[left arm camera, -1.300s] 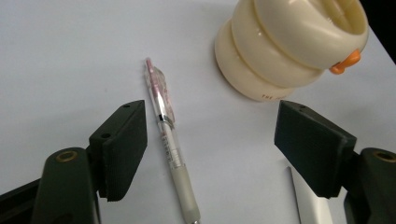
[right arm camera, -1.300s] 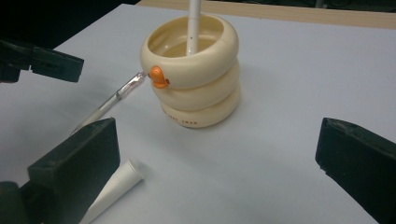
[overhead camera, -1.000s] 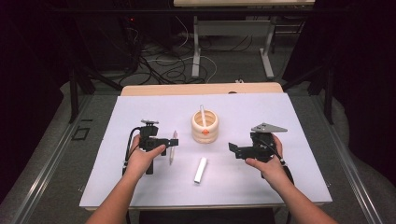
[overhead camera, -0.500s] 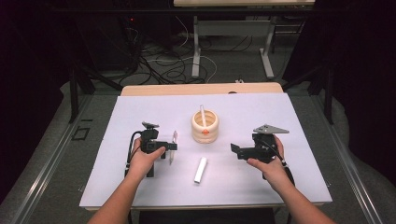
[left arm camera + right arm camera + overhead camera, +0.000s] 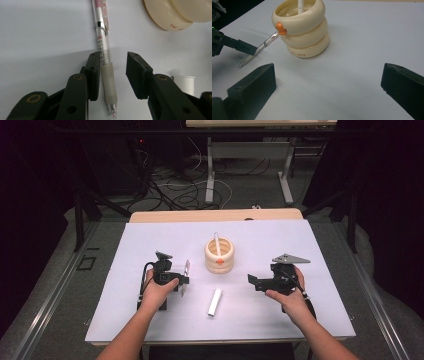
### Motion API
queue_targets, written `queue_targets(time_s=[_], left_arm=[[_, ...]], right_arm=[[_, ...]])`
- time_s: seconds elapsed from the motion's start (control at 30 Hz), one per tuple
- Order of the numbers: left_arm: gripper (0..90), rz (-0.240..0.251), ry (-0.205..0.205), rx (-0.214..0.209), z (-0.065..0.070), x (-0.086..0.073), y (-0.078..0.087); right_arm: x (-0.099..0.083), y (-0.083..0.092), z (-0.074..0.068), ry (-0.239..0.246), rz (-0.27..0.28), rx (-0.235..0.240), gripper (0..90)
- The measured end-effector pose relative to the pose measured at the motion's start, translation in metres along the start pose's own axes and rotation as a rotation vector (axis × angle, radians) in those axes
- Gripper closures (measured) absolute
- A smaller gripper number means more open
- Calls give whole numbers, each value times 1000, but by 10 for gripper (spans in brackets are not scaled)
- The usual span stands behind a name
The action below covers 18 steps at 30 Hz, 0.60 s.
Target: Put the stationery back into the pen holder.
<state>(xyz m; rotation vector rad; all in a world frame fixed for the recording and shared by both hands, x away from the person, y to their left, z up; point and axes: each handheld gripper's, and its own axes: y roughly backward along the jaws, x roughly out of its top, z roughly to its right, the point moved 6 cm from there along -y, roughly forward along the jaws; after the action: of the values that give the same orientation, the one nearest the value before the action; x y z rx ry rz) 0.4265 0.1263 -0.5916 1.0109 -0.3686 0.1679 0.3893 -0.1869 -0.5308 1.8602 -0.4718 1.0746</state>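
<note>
Closing in over the last second, the left gripper [image 5: 113,75] has narrowed its jaws around the pen [image 5: 105,62] lying on the desk [image 5: 125,320]; one pad touches its rubber grip, the other stands just apart, so pickup looks imminent. Farther off, the right gripper [image 5: 328,85] hovers wide, empty, facing the cream holder [image 5: 300,30].

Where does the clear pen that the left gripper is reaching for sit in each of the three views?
High view: the pen lies left of centre on the white table, at the left gripper.
Left gripper view: centre, running top to bottom between the jaws, against one pad, the other clear of it; the jaws have just been closing.
Right gripper view: left edge, slanting toward the holder.
Shared landmark: the cream ringed holder.
</note>
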Motion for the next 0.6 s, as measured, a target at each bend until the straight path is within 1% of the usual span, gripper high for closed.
queue_targets(time_s=[0.07, 0.23, 0.3, 0.53, 0.57, 0.6], left_arm=[[667, -8, 8, 3, 0, 0, 0], [709, -10, 35, 9, -1, 1, -1], [728, -20, 29, 17, -2, 0, 0], [781, -28, 72, 23, -3, 1, -1], [783, -39, 61, 27, -5, 1, 0], [785, -42, 70, 24, -5, 1, 0]], right_arm=[[0, 0, 1, 2, 2, 0, 0], [0, -1, 2, 0, 0, -1, 0], [-1, -1, 2, -1, -4, -1, 0], [-1, -2, 3, 0, -3, 0, 0], [-2, -2, 3, -6, -5, -1, 0], [-2, -1, 3, -6, -7, 0, 0]])
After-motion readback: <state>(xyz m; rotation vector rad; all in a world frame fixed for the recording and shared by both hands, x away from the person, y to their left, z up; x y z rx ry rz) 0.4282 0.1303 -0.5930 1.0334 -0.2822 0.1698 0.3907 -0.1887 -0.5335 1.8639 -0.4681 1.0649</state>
